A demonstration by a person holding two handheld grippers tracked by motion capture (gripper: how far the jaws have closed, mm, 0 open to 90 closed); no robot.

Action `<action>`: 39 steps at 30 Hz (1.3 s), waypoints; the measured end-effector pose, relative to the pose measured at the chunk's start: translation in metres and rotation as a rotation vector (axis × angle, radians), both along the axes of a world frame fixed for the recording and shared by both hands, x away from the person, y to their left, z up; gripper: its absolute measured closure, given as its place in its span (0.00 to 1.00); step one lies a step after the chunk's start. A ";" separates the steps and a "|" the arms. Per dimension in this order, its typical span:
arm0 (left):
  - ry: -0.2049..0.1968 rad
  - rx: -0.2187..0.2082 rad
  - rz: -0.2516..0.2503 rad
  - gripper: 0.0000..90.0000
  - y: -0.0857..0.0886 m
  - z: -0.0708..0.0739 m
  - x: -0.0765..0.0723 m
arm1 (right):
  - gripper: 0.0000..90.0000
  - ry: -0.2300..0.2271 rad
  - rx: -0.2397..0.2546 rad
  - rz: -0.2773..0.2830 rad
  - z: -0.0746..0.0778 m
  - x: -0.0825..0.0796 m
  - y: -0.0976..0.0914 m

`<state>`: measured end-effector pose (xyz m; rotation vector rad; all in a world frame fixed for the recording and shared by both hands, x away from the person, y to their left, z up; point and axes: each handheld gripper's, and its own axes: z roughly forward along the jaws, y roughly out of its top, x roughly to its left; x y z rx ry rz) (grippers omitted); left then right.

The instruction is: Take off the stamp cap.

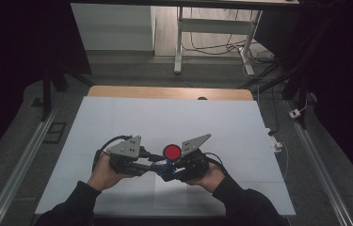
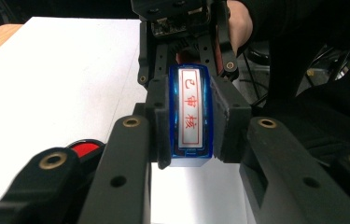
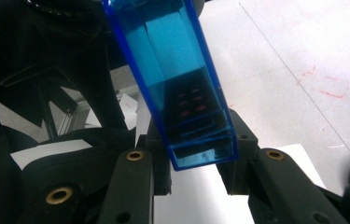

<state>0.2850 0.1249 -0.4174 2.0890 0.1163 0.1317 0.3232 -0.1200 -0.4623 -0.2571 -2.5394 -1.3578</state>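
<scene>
A white sheet covers the bench (image 1: 117,117), with a strip of bare wood at its far edge and dark floor and metal rails to either side. The hands work close to the near edge, near the middle, so open white surface lies to the left, the right and beyond them.

In the high view the left gripper (image 1: 147,162) and right gripper (image 1: 167,170) meet tip to tip, and a round red disc (image 1: 172,151) sits just past them.

The left gripper view shows what the high view cannot: a translucent blue plastic stamp (image 2: 190,114) with a white label of red characters, clamped between the left fingers (image 2: 161,121). The right gripper view shows the stamp's blue casing (image 3: 182,79) rising tilted, with the right fingers (image 3: 240,135) closed narrow on its lower end. Both grippers hold the stamp above the sheet.
</scene>
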 end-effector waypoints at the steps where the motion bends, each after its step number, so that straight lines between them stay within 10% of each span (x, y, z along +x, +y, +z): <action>1: -0.001 0.001 0.000 0.79 0.000 0.000 0.000 | 0.77 -0.006 -0.005 0.002 0.000 0.000 0.000; 21: 0.010 -0.045 0.031 0.79 0.005 0.000 0.002 | 0.78 0.051 0.013 -0.024 -0.001 0.005 -0.004; 39: 0.069 -0.049 0.111 0.79 0.009 0.003 0.004 | 0.77 -0.105 -0.074 -0.083 -0.001 -0.006 -0.005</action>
